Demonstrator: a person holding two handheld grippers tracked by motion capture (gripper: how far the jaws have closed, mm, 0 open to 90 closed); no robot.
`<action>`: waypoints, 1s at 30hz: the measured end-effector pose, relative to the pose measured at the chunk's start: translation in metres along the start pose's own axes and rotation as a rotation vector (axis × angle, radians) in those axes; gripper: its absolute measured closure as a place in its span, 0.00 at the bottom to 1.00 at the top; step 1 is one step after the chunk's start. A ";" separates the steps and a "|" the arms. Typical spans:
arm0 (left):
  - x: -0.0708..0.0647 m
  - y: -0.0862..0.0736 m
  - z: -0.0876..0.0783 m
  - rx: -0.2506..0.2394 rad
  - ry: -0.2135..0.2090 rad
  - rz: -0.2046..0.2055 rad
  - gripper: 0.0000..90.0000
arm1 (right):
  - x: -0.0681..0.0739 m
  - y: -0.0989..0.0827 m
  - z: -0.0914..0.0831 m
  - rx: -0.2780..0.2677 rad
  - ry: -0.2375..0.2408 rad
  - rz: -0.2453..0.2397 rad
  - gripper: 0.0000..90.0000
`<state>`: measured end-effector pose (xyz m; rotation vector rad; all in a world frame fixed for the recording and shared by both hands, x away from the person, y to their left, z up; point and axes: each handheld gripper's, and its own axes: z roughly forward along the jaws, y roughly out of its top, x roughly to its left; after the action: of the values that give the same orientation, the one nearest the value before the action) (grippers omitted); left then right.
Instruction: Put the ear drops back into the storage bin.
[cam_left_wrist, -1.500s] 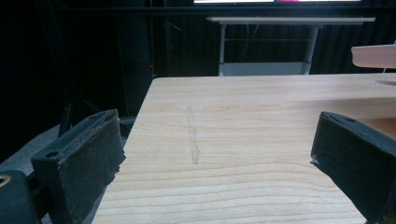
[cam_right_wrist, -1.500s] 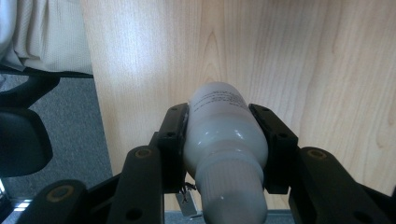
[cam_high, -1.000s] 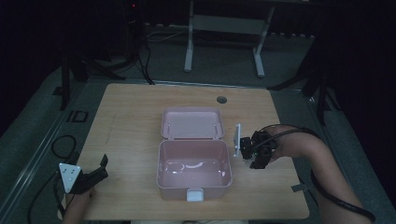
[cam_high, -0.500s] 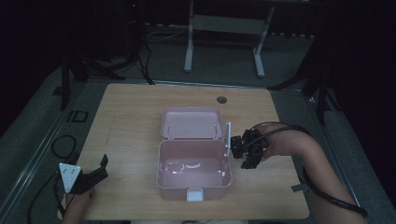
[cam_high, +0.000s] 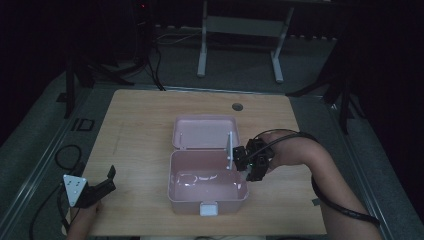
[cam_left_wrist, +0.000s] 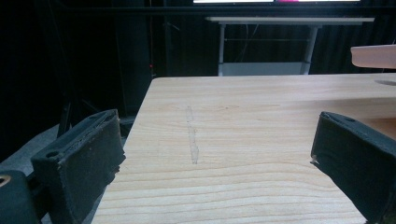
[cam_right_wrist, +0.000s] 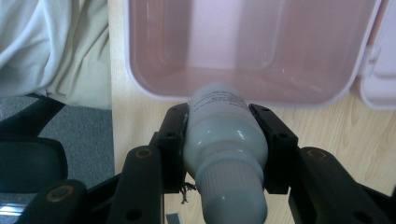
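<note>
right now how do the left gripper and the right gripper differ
The left gripper stands open with nothing between its pads, while the right gripper is shut on a white bottle. The left gripper sits near the table's front left corner, away from the pink box; the right gripper is at the box's right rim, with the bottle at the open tub. Both have black jaws and are hand-held.
</note>
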<state>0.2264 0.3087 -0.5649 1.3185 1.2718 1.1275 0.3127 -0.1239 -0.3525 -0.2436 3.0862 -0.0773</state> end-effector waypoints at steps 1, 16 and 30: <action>0.000 0.000 0.000 0.001 0.000 0.000 0.03 | 0.000 0.003 0.001 0.002 -0.001 -0.010 0.66; 0.000 0.000 0.000 0.002 -0.001 0.001 0.03 | -0.002 0.029 0.016 0.020 0.026 -0.058 0.66; 0.000 0.000 0.000 0.001 -0.001 0.002 0.03 | -0.002 0.040 0.053 0.034 0.074 -0.084 0.66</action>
<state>0.2266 0.3086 -0.5649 1.3213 1.2713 1.1274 0.3114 -0.0870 -0.4076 -0.3773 3.1439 -0.1454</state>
